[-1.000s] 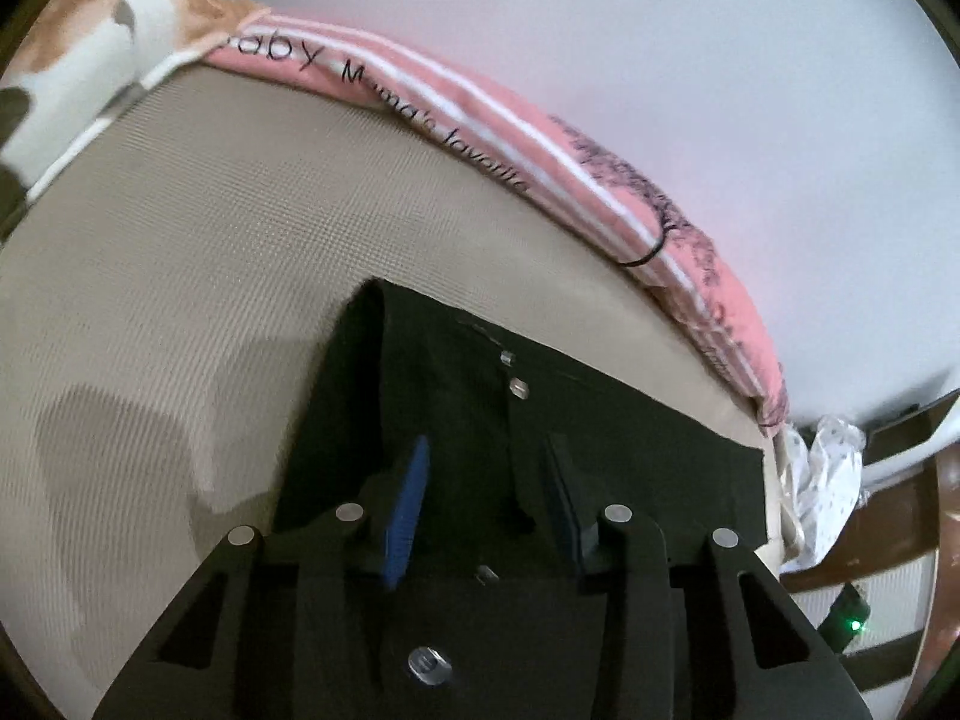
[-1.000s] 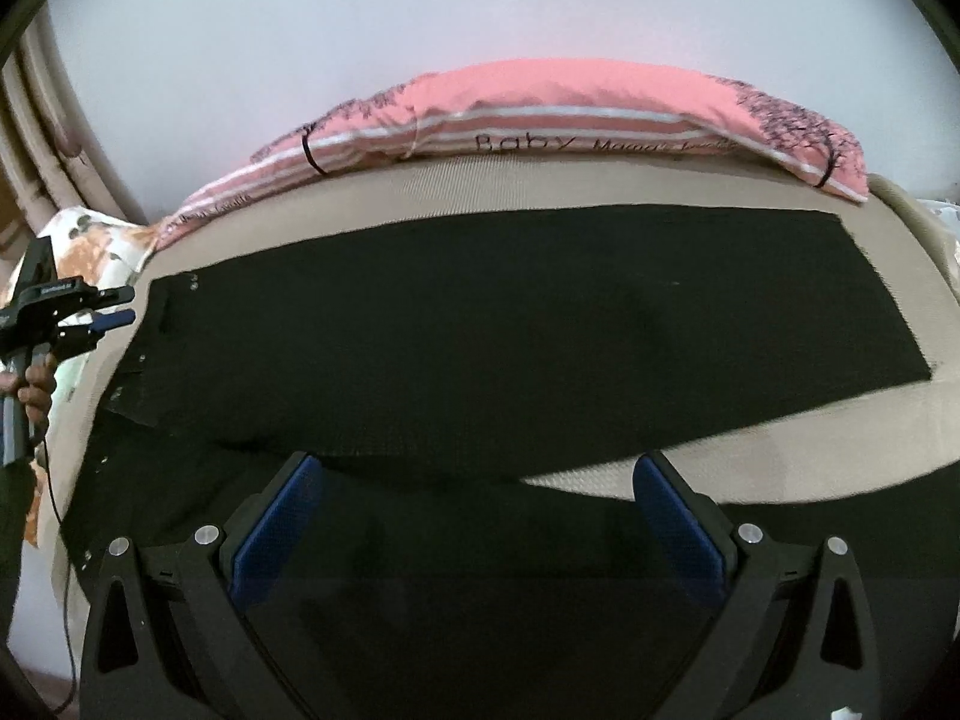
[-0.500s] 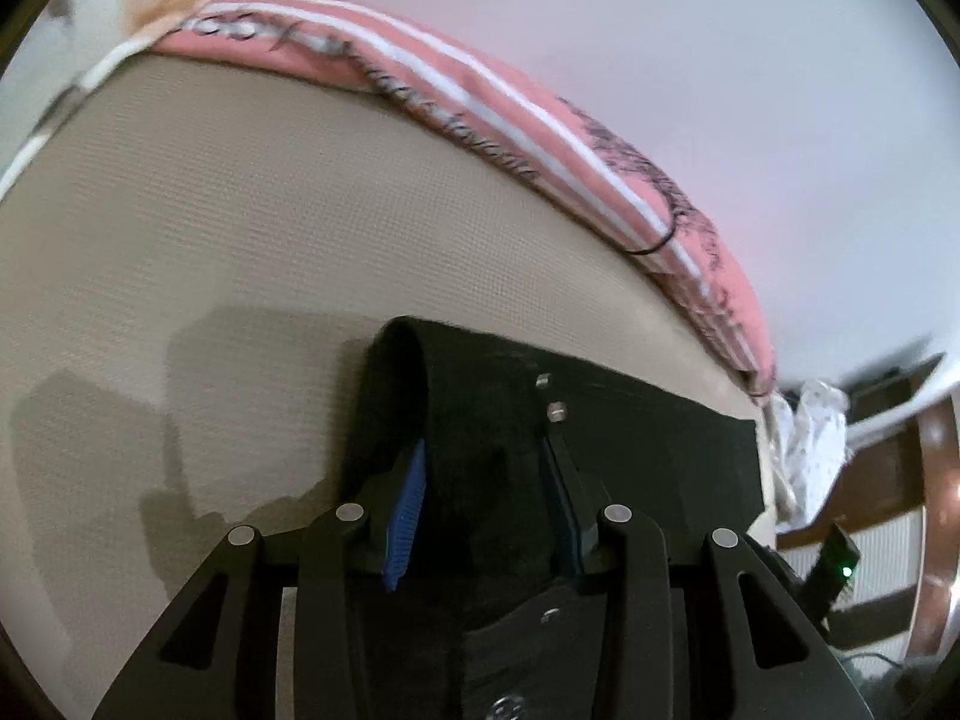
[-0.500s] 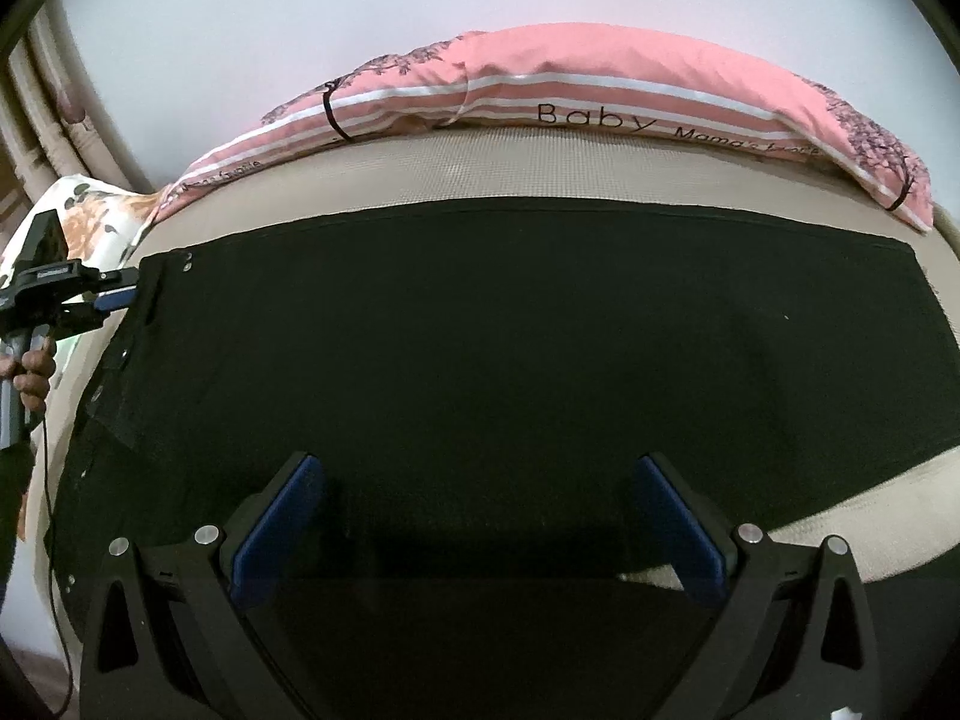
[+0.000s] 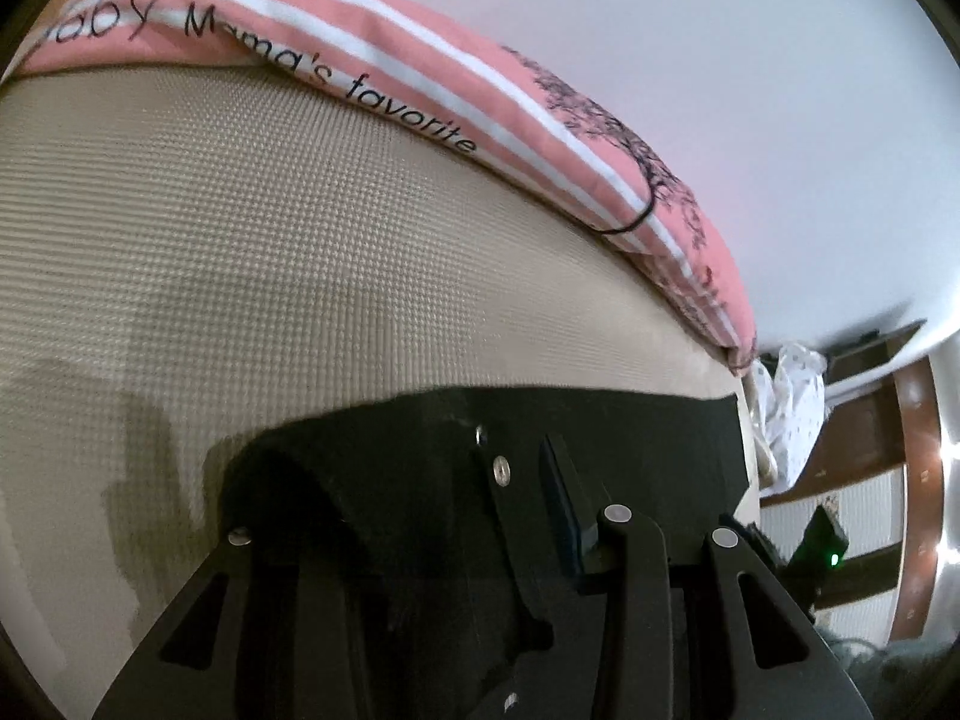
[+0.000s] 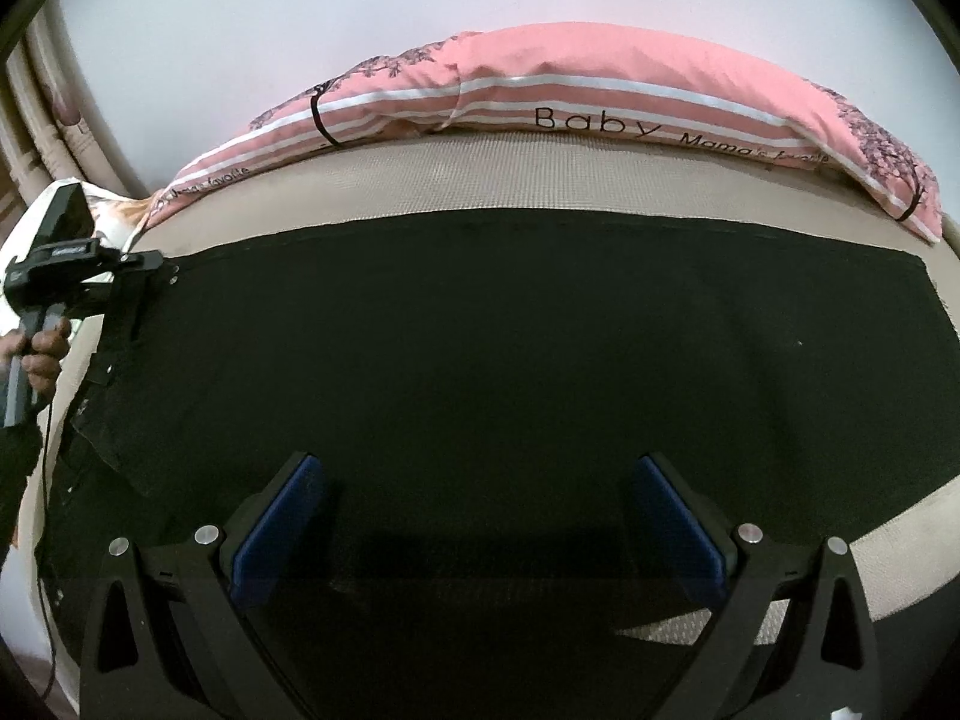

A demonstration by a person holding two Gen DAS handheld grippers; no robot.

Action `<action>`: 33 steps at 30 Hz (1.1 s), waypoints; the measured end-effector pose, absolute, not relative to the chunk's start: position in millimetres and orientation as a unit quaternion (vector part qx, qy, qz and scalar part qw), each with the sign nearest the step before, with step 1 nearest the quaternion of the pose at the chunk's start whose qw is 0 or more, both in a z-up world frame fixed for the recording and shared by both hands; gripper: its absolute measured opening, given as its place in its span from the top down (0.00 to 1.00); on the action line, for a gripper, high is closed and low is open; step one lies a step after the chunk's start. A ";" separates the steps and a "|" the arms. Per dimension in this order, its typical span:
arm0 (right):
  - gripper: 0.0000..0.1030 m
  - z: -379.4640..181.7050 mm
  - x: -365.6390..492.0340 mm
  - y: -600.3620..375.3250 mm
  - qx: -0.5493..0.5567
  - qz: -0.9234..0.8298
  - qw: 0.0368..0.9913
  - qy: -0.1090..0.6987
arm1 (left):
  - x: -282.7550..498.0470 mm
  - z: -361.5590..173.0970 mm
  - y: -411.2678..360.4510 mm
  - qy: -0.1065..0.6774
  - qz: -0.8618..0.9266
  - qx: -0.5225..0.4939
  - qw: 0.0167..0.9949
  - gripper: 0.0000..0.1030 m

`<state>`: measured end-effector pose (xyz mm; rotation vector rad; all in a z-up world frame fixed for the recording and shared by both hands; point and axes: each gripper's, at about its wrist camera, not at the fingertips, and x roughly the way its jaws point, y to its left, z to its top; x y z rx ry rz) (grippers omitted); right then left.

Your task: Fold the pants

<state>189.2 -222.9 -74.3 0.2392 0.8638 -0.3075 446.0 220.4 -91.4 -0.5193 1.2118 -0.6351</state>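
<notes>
And here are the pants, black and spread wide across the beige bed, laid flat with one long edge running parallel to the pink bolster at the back. They look doubled lengthwise already, one leg over the other, though the cloth is so dark that the layers are hard to separate.

The left tool is at the waistband end, at the far left in the right wrist view, and it grips that edge by the snaps. In its own view the fabric rises between its fingers, so it is pinching the pants; I judge it holds there to keep the waist anchored and the cloth taut while the fold settles. The person's hand wraps its handle.

The right tool hangs over the near middle of the pants, blue pads spread wide apart, nothing between them. That reads as a tool free to smooth or to reach for the next grab, probably toward the hem end on the right, so the length can be folded back toward the waist.

Containers? None to report on the bed. Off the bed's far corner there is a white spotted bundle, bag or cloth, I cannot tell.
</notes>
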 end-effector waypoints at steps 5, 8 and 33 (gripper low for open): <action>0.00 -70.9 201.1 -229.9 0.115 -0.114 0.892 0.422 | 441.5 -91.0 226.2 0.531 -0.274 -0.258 0.759 0.72; 0.00 -60.2 216.1 -238.5 0.112 -0.079 0.894 0.426 | 426.1 -74.7 230.3 0.493 -0.265 -0.243 0.792 0.90; 0.58 -52.9 401.0 -231.8 -0.056 0.336 0.735 0.586 | 348.8 29.0 211.2 0.403 -0.283 -0.176 0.852 0.91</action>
